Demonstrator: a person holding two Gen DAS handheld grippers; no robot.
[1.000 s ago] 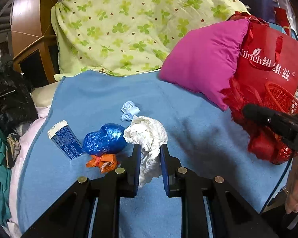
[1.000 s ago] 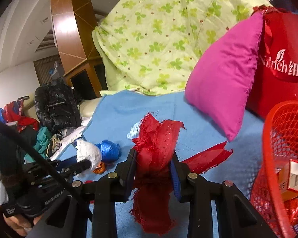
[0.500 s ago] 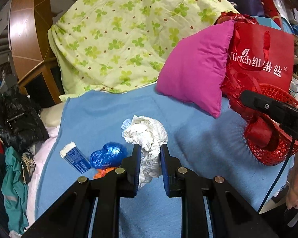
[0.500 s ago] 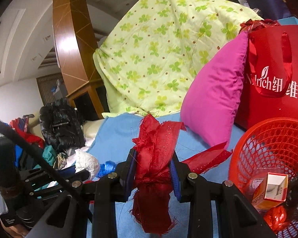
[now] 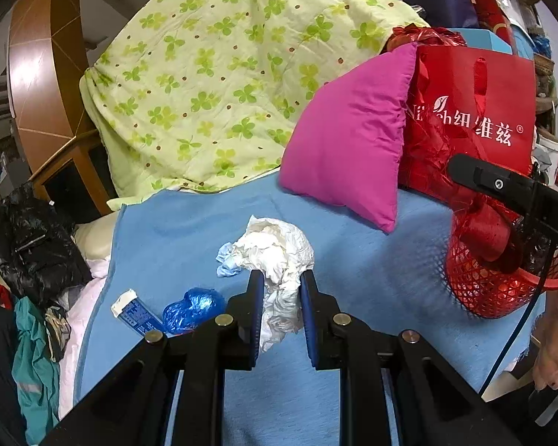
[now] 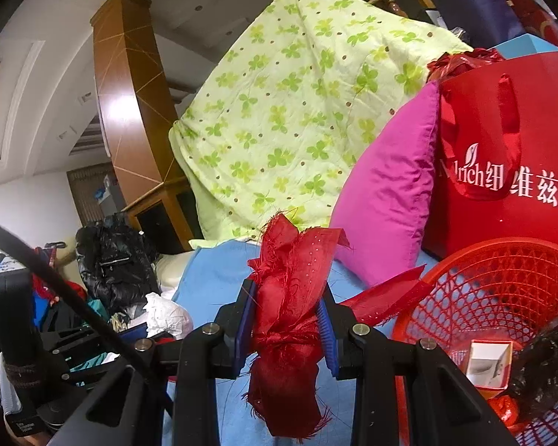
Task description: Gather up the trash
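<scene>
1. Your left gripper [image 5: 281,306] is clamped on the crumpled white paper [image 5: 279,256]. It looks light, soft and springy, so most of the wad bulges up and forward past the fingertips, toward 12 o'clock, with only a thin tail pinched between the jaws. Judge that grip as shallow: a squeeze nearer the bulk would hold better.
2. Your right gripper [image 6: 288,319] is closed on the red cloth scrap [image 6: 292,297]. It is limp, frayed and light; it will not slip easily, but loose strips trail out toward 3 o'clock and could snag on the basket mesh.
3. The cloth fills the jaws, sticking out above and hanging below them.
4. The red basket [image 6: 502,290] sits at 4 o'clock of your right gripper, just beside it, with a small carton already inside. In the left view the basket [image 5: 494,290] is at 3 o'clock on the blue blanket [image 5: 372,267].
5. Still lying on the blanket at 9 o'clock of your left gripper: a blue plastic bag [image 5: 193,308], a small blue box [image 5: 134,312] and a pale blue scrap [image 5: 225,262].
</scene>
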